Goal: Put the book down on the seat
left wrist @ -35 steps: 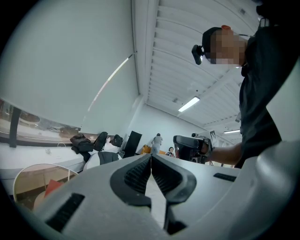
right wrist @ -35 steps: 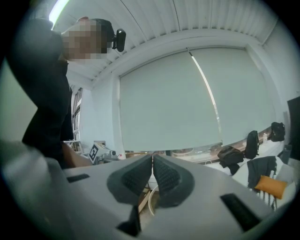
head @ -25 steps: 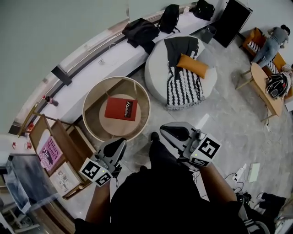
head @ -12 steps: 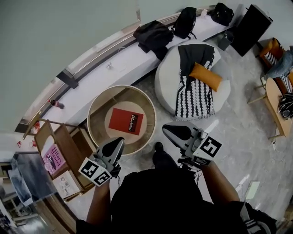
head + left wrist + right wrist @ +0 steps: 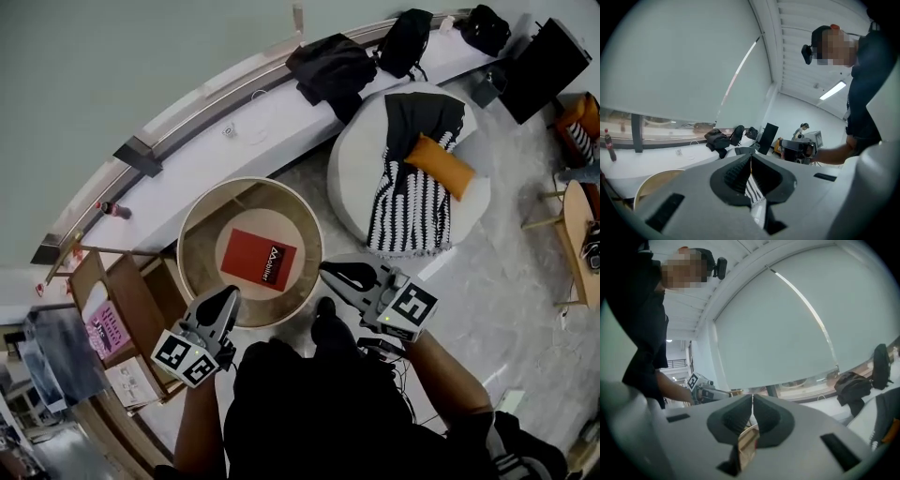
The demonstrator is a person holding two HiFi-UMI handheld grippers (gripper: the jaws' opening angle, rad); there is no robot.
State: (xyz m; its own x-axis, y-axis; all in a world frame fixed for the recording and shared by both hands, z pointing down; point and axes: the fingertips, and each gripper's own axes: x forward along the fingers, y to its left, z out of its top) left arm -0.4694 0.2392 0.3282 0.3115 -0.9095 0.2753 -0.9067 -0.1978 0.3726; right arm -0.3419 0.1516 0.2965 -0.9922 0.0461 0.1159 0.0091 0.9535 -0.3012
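Observation:
A red book (image 5: pixel 259 260) lies flat on the round seat pad of a wooden tub chair (image 5: pixel 199 217). No gripper touches it. My left gripper (image 5: pixel 229 294) hangs at the chair's near rim, just below and left of the book, jaws shut and empty. My right gripper (image 5: pixel 326 272) sits at the rim's right side, also shut and empty. In the left gripper view the ridged pads (image 5: pixel 740 172) meet, and the chair rim (image 5: pixel 651 180) shows low on the left. In the right gripper view the closed jaws frame nothing, and the left gripper (image 5: pixel 705 391) shows beyond them.
A round grey pouf (image 5: pixel 361 155) with a striped blanket and an orange cushion (image 5: pixel 442 165) stands right of the chair. Dark bags (image 5: pixel 333 66) lie on the white ledge behind. A wooden rack with magazines (image 5: pixel 111 323) stands at the left. My foot (image 5: pixel 323 314) is by the chair.
Both grippers have moved in closer to the tub chair, the right one now at its rim. The book stays where it was on the seat. Both jaws remain shut.

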